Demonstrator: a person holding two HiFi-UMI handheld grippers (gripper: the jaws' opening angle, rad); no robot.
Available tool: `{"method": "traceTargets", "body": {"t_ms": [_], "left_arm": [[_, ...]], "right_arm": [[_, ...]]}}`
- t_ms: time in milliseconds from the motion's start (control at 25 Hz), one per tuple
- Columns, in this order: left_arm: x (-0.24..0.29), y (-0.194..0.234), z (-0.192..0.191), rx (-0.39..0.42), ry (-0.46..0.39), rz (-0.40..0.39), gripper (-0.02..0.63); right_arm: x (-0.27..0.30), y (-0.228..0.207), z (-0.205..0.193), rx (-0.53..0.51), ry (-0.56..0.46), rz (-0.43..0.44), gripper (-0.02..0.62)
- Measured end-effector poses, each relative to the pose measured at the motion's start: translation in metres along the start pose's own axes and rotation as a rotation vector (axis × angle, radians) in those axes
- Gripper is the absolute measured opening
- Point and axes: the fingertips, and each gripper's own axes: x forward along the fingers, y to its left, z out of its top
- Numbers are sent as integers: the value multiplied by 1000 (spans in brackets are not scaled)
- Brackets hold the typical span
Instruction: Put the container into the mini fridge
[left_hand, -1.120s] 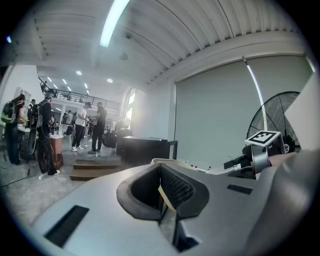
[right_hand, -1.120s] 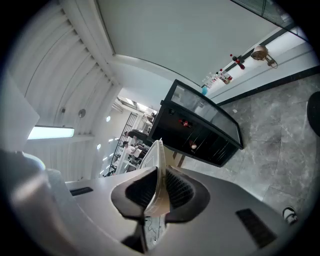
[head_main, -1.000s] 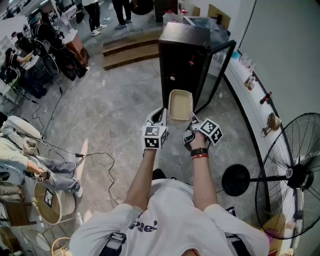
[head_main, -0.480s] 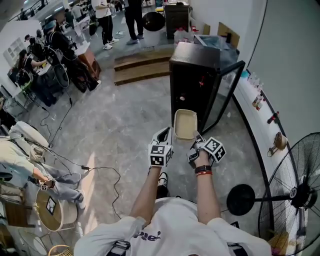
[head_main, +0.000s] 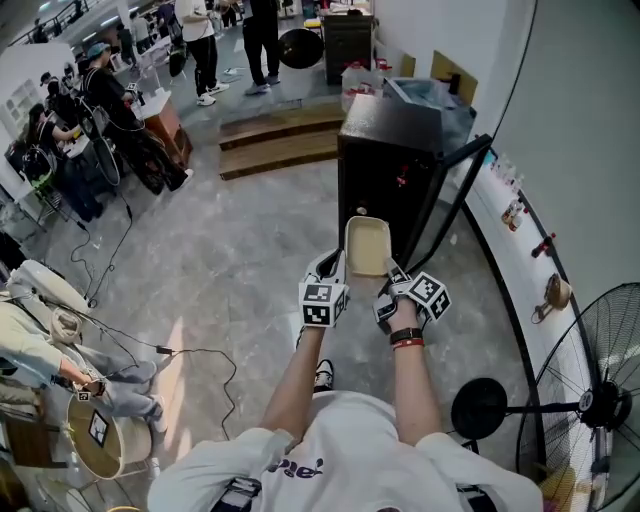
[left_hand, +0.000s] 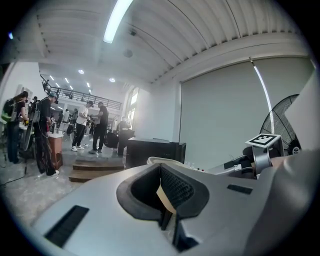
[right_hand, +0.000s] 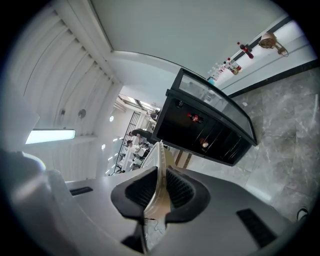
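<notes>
One shallow beige rectangular plastic container (head_main: 367, 245), no label or print legible on it, inside bare: nothing in it. It is held level in the air in front of the one black box-shaped mini fridge (head_main: 385, 165), outside it; the fridge's glass-paned door (head_main: 452, 195) is swung open to the right. Left gripper (head_main: 333, 262) is clamped on the container's near left rim, right gripper (head_main: 392, 272) clamped on its near right rim; each gripper view shows the thin beige edge pinched between the ribbed pads. Two marker cubes, one per gripper, carry black-and-white square codes, no words. On the fridge shelves are two small items, one red (right_hand: 195, 118), one pale (right_hand: 204, 144), kind unclear. Dark lettering on the person's white T-shirt (head_main: 340, 450) is cut off, unreadable. One black wire-caged standing fan (head_main: 600, 390) stands to the right.
</notes>
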Motion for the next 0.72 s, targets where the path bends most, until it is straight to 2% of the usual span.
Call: {"method": "traceTargets", "body": {"t_ms": [360, 720], "left_arm": [[43, 45, 9, -22, 11, -14, 23], [81, 68, 25, 3, -5, -83, 23]], "right_arm": [[57, 13, 10, -10, -7, -9, 64], [95, 20, 24, 2, -67, -16, 64]]}}
